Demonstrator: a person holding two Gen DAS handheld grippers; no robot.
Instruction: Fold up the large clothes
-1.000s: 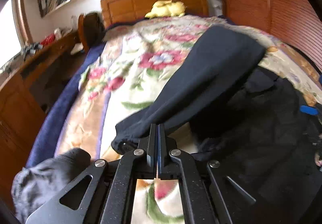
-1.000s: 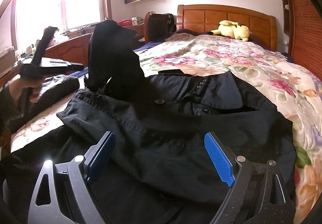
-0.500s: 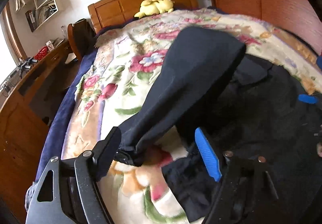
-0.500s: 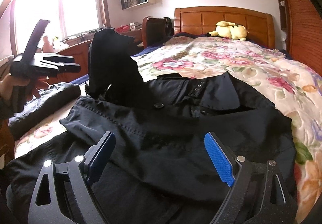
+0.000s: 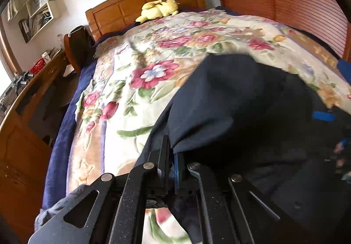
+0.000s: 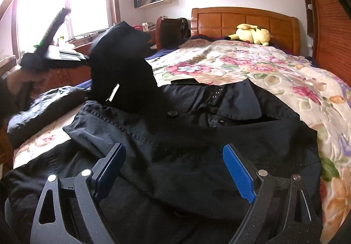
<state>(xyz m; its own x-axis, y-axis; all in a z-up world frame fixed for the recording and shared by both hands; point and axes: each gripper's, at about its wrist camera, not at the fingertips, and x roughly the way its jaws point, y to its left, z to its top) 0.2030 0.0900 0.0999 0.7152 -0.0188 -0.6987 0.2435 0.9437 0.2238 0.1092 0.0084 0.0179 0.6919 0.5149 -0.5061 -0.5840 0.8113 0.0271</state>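
Note:
A large black coat (image 6: 197,134) lies spread on the floral bedspread (image 6: 263,73), collar toward the headboard. Its left sleeve (image 6: 122,64) is lifted off the bed and stands up in a hump. My left gripper (image 5: 173,154) is shut on the sleeve (image 5: 219,101) near the cuff, with dark cloth pinched between the pads. In the right wrist view that left gripper (image 6: 85,61) is held up by a hand at the far left. My right gripper (image 6: 173,169) hovers open over the coat's lower body, with nothing between its blue pads.
A yellow plush toy (image 6: 252,34) rests by the wooden headboard (image 6: 241,20). A second dark garment (image 6: 43,108) is bunched at the bed's left edge. A wooden desk (image 5: 33,90) runs along the left side, and slatted wooden doors (image 5: 285,2) stand on the right.
The left gripper opened around the sleeve end, then shut on it again and rose with it. The right gripper stayed still and open.

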